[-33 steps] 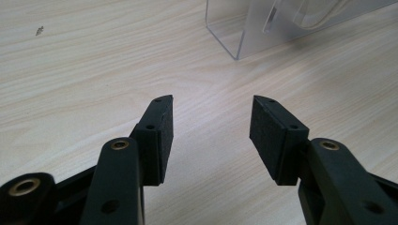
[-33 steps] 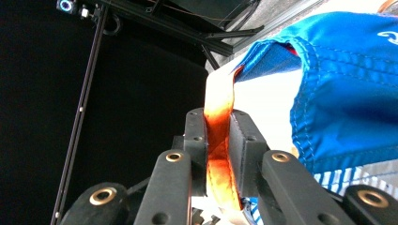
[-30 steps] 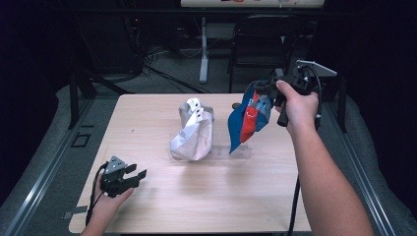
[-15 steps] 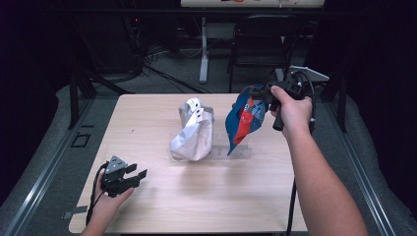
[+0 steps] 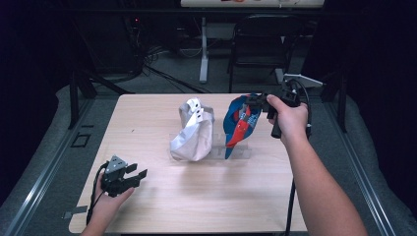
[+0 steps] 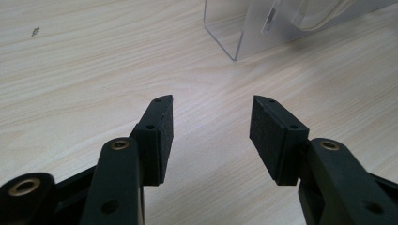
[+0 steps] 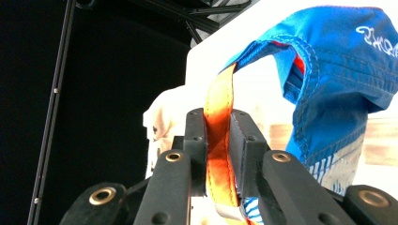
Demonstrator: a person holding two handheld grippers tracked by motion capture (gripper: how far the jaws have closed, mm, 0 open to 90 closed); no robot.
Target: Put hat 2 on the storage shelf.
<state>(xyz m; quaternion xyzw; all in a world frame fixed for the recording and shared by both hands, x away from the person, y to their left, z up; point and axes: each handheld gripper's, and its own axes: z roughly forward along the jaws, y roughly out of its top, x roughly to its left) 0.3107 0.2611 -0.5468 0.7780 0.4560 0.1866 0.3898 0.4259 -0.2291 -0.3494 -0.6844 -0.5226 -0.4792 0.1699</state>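
Two caps on a clear acrylic stand (image 5: 209, 151) mid-tabletop (image 5: 147, 123): a white cap (image 5: 193, 132) already sitting on it, and the blue cap (image 5: 239, 124) I'm lowering beside it. My right hand-held gripper (image 5: 255, 102) is clenched on the blue cap's orange strap (image 7: 218, 145); in the right gripper view the strap runs straight up between the pads, so the grip looks solid. The cap hangs off that strap, brim end pointing down toward the stand's right side, just beside the white one.

My left hand-held gripper (image 5: 135, 176) is parked near the front left corner, jaws apart with nothing between them, pointing at the stand's corner (image 6: 234, 47).

For doing this well, I reckon: keep it slow, let the crown settle over the support before letting go, and don't swing into the white cap. If the blue one flops, I'd bring the left in to steady it.
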